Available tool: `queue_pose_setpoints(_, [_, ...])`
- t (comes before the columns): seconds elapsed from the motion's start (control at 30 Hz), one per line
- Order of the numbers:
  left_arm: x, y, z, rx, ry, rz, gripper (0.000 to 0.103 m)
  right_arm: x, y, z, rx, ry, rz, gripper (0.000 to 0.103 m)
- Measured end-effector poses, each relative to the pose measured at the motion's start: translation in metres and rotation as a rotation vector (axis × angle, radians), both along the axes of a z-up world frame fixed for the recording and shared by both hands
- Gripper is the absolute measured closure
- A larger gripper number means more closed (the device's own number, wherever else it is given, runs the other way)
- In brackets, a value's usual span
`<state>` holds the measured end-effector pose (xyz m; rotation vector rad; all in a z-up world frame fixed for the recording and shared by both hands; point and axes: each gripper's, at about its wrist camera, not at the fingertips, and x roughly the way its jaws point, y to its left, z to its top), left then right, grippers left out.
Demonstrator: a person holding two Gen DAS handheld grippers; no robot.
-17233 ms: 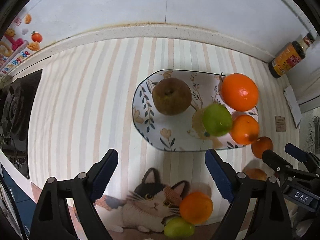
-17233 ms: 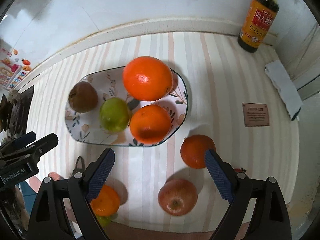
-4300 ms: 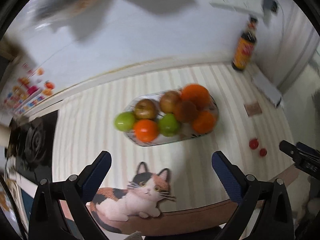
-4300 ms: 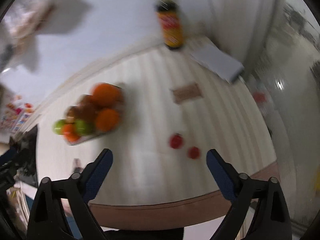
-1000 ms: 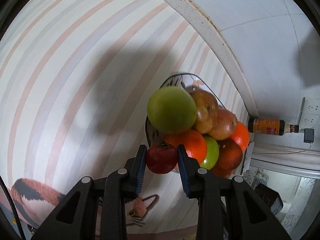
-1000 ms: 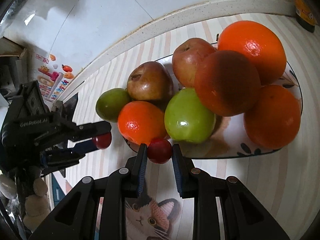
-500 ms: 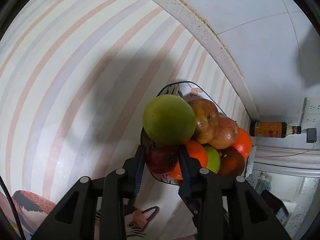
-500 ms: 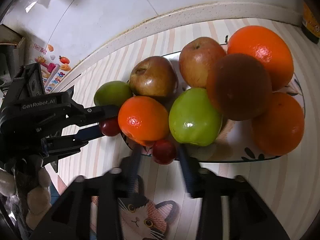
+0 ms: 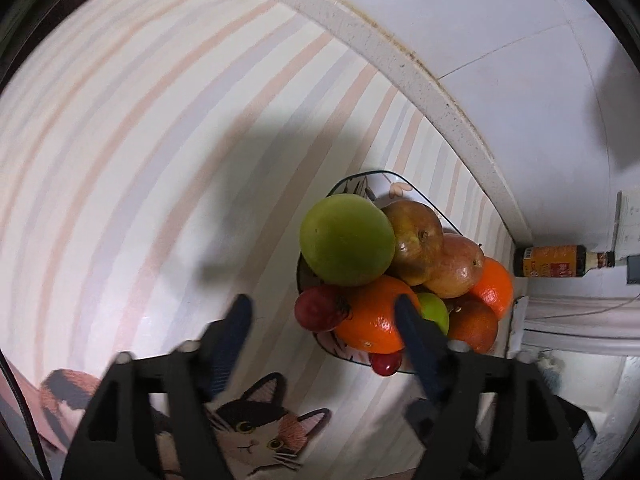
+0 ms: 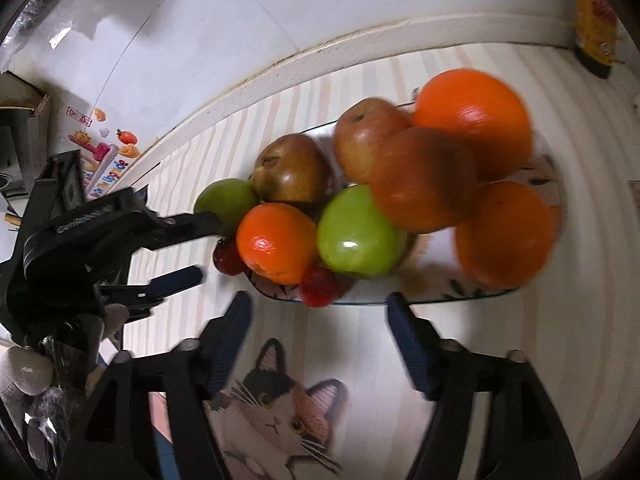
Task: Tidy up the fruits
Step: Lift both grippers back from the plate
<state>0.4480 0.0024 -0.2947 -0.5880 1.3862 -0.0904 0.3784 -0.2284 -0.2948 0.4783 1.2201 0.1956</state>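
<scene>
A floral plate (image 10: pixel 540 168) holds a pile of oranges, green apples and red-brown apples. It also shows in the left wrist view (image 9: pixel 356 184). My left gripper (image 9: pixel 324 316) is open and empty; a small red fruit (image 9: pixel 320 308) rests at the plate's near edge between its fingers, against an orange (image 9: pixel 372 316). In the right wrist view the left gripper (image 10: pixel 200 246) stands open beside that fruit (image 10: pixel 228 258). My right gripper (image 10: pixel 318 312) is open and empty, just in front of a second small red fruit (image 10: pixel 318 286) that lies on the plate's front rim.
A striped mat covers the counter, with a cat picture (image 10: pixel 276 412) at its front edge. A sauce bottle (image 9: pixel 556 266) stands by the wall past the plate. Stickers (image 10: pixel 104 148) mark the wall at the left. The backsplash ledge (image 9: pixel 400 56) runs behind the plate.
Both grippers have opened and let go of their small red fruits, which now rest at the plate's edge. Both grippers have drawn back a little.
</scene>
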Motion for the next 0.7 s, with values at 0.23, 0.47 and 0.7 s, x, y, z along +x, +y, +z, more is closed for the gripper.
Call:
queue_pose_setpoints(0.23, [-0.036, -0.020, 0.038, 0.360, -0.118, -0.125, 0.004, -0.019, -0.038, 0.030, -0.241, 0.028, -0.062, 0.008])
queue_pose_setpoints(0.47, [-0.082, -0.053, 0.062, 0.554, -0.196, -0.214, 0.004, -0.039, -0.065, 0.066, -0.349, -0.029, -0.051, 0.007])
queue_pose_setpoints(0.7, [-0.125, -0.072, 0.111, 0.532, -0.303, -0.235, 0.004, -0.079, -0.061, 0.117, -0.357, -0.087, -0.033, 0.007])
